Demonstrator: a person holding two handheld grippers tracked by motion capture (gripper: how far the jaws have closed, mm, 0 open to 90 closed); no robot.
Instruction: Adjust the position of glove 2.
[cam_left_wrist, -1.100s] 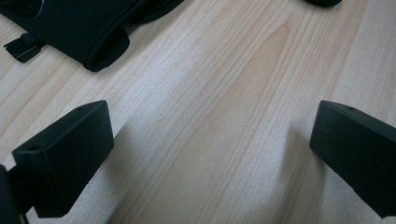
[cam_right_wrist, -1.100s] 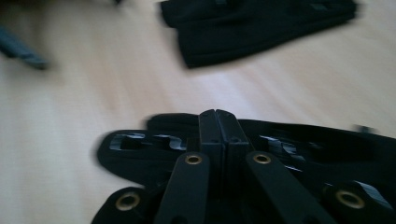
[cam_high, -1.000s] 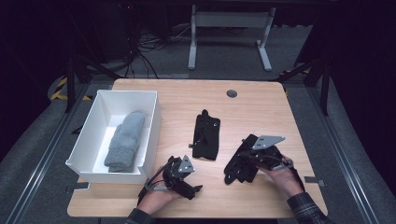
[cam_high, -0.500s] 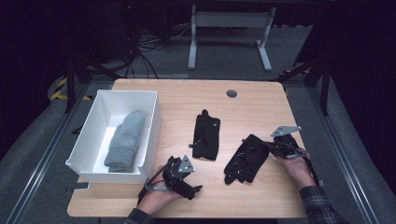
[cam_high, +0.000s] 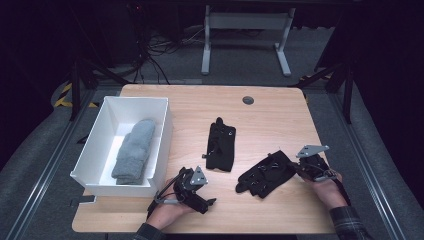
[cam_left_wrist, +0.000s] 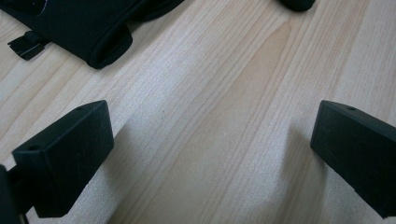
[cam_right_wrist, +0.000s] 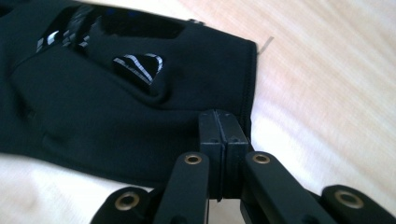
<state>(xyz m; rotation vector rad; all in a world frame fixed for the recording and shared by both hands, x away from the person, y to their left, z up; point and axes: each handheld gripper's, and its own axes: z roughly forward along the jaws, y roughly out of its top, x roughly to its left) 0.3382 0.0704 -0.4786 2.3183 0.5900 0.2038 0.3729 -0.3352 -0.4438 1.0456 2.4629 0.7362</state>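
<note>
High overhead, two close, perhaps table-grazing views

High view: bench (cam_high: 270, 115) evenly lit from above; surrounding room near black, floor dim. Frame soft, low detail. Black gloves (cam_high: 265, 172) read as flat shapes, little texture. White bin (cam_high: 95, 150) bright, not blown out.

Left claw view: wood grain sharp mid-frame; near black claw blocks slightly soft. Soft grey shadows beside each block.

Right claw view: wood overexposed and blurred at upper right and lower left. Glossy print on glove (cam_right_wrist: 135, 65) shows glare. Closed claw tips in focus.
</note>
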